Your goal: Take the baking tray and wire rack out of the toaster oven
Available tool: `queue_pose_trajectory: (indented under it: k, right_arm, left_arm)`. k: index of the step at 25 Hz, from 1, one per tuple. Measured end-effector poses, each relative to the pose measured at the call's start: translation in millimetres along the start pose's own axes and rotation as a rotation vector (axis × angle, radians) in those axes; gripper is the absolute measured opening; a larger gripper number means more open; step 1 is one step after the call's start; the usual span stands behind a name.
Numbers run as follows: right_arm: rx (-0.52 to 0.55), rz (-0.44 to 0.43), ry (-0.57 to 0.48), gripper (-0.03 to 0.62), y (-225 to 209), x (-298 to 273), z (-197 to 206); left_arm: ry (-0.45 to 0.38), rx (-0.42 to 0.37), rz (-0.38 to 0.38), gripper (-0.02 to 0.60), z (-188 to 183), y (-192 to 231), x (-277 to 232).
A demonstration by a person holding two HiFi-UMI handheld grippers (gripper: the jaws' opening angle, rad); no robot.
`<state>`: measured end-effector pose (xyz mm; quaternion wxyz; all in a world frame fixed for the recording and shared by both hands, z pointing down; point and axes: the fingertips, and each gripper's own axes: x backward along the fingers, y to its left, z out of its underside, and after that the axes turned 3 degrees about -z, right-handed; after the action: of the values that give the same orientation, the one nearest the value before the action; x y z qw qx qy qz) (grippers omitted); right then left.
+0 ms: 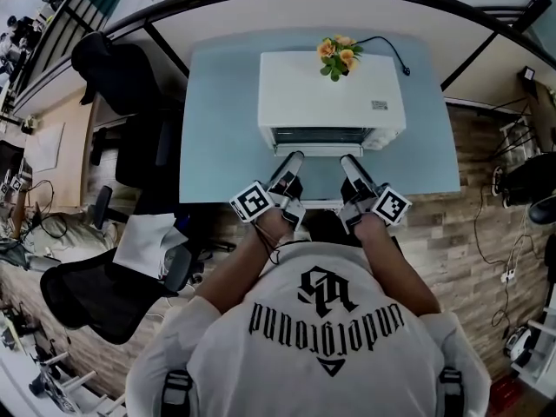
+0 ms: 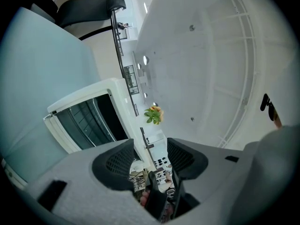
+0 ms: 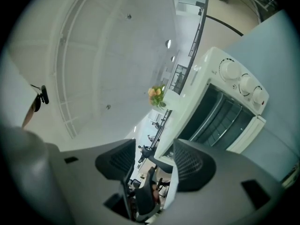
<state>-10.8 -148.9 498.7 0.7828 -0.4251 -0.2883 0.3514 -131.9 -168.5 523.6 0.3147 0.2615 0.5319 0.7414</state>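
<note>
So, toaster oven [image 1: 331, 102]: is sitting at the middle of a light blue table [image 1: 217, 137], its long axis running left to right across the head view.
Facing: its glass door [image 3: 224, 117] is looking toward the person, its back toward the far table edge.
Build: a white, smooth, round-cornered box; three round knobs [image 3: 240, 82] are lining the right end of the front.
Wire rack [image 2: 91, 121]: thin parallel bars are showing through the dark glass, inside the oven.
Baking tray: cannot be told apart behind the glass.
Left gripper [image 1: 294, 158]: is hovering just before the door's left part, jaws standing well apart, holding nothing.
Right gripper [image 1: 348, 161]: is hovering beside it before the door's right part, jaws likewise gaping and empty.
On top: orange and yellow flowers [image 1: 338, 56] are resting near the back, a black cord [image 1: 389, 49] trailing away.
</note>
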Motion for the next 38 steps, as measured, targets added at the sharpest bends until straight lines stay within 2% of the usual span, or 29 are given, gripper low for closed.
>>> queue_pose_trajectory:
  k: [3, 5, 8, 13, 17, 20, 29, 38]
  right_arm:
    - [-0.004, 0.008, 0.002, 0.236, -11.6, -4.6, -3.2]
    - [-0.012, 0.011, 0.009, 0.235, -18.9, -7.2, -2.2]
    - [-0.027, 0.020, 0.021, 0.233, -34.8, -11.4, -1.2]
    - [-0.060, 0.050, 0.035, 0.233, -69.2, -15.3, -0.1]
    - [-0.064, 0.062, 0.046, 0.230, -90.4, -21.0, -4.5]
    - [-0.080, 0.075, 0.044, 0.229, -107.8, -23.5, -9.1]
    - [-0.139, 0.087, 0.055, 0.229, -150.6, -43.3, -14.7]
    - [-0.170, 0.088, 0.017, 0.222, -169.4, -64.2, -24.0]
  left_arm:
    - [0.005, 0.027, -0.049, 0.232, 1.1, 14.5, -4.4]
    - [0.006, 0.019, -0.045, 0.232, 1.5, 21.8, -9.6]
    - [0.008, 0.062, -0.088, 0.232, 5.5, 36.5, -15.9]
    - [0.010, 0.001, -0.057, 0.230, 3.1, 54.6, -34.1]
    - [-0.006, 0.050, -0.112, 0.231, 6.1, 77.7, -42.7]
    - [-0.035, 0.081, -0.094, 0.232, 8.3, 91.6, -55.5]
    - [-0.059, 0.075, -0.138, 0.232, 6.0, 121.1, -89.2]
    - [-0.122, 0.090, -0.136, 0.233, -13.0, 131.4, -111.5]
